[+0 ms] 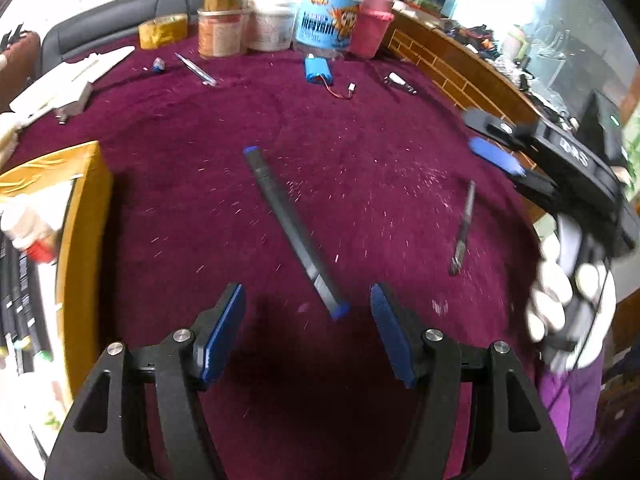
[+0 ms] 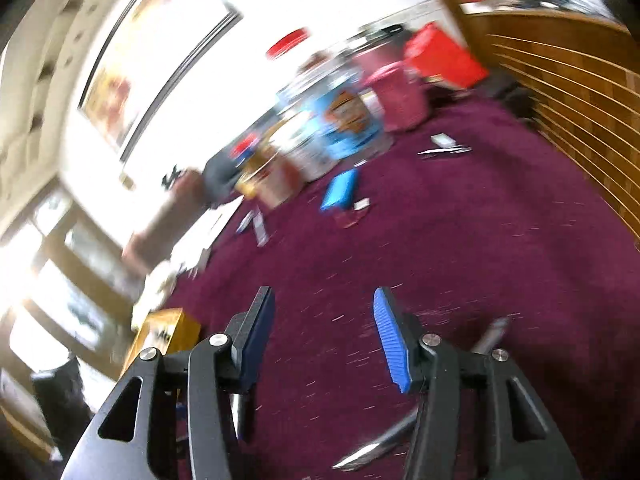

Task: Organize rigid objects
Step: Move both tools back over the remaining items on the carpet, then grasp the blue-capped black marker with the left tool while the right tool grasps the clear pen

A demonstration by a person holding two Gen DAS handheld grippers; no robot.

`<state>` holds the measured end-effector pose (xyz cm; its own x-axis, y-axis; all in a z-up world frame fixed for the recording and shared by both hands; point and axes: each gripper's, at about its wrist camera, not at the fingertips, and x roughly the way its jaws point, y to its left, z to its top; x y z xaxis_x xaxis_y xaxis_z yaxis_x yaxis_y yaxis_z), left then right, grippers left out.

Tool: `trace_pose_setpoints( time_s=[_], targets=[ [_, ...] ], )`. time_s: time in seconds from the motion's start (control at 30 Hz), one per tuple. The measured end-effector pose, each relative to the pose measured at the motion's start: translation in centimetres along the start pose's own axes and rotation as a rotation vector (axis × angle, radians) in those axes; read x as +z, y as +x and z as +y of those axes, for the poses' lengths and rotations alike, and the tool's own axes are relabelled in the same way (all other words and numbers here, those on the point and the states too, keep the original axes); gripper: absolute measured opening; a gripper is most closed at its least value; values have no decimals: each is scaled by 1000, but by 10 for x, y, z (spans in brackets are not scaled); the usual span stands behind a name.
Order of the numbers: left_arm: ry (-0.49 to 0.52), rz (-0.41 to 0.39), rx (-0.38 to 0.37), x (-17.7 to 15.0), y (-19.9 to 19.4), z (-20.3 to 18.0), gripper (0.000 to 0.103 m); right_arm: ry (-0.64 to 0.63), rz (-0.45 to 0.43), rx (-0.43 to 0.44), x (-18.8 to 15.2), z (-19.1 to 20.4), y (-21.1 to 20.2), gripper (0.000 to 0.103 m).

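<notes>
- The left gripper (image 1: 306, 322), black with blue ribbed pads, hangs over the table with its jaws spread and nothing between the pads.
- Just ahead of its fingertips lies a long dark grey pen with blue caps at both ends (image 1: 294, 232), slanting across the maroon velvet tablecloth (image 1: 360, 128); its near blue end sits between the two fingertips as seen from the left wrist, touching neither pad.
- To the right of that pen lies a thinner dark pen-like tool (image 1: 464, 226), blurred, well apart from the first.
- At the left edge stands an open yellow cardboard box (image 1: 86, 216) with dark pens and a small white bottle inside.
- The right gripper (image 2: 324, 338), same black build, comes in from the right in the left wrist view, held by a hand in a white glove (image 1: 560, 304); its jaws stand apart and the pads grip nothing.
- Below the right gripper's fingers, a slim silvery metal tool (image 2: 372, 446) lies on the cloth, partly hidden.
- Farther back, a flat blue battery pack with red wire (image 1: 318, 70) lies on the cloth.
- Along the rear edge stand plastic jars (image 1: 272, 20) and a pink cup (image 1: 372, 26).
</notes>
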<state>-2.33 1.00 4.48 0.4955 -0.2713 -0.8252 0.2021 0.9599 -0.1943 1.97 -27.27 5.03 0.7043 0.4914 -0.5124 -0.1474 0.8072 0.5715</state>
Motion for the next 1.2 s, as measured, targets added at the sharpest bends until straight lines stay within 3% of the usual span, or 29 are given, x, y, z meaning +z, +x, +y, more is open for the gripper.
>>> trace_pose_setpoints(
  time_s=[0.07, 0.2, 0.33, 0.47, 0.63, 1.2],
  targets=[
    [-14, 20, 4, 13, 16, -7, 63, 44, -7, -57, -1, -13, -1, 46],
    [26, 3, 88, 28, 36, -23, 63, 80, 19, -39, -4, -18, 0, 46],
    [85, -11, 229, 24, 43, -32, 63, 24, 20, -52, -9, -7, 1, 46],
    [105, -23, 305, 18, 44, -35, 64, -64, 34, -98, 1, 9, 25, 46],
    [92, -24, 314, 12, 47, -32, 69, -142, 51, -149, -6, 21, 35, 47],
    [42, -29, 283, 11, 49, -23, 81, -114, 75, -183, -5, 11, 43, 47]
  ],
)
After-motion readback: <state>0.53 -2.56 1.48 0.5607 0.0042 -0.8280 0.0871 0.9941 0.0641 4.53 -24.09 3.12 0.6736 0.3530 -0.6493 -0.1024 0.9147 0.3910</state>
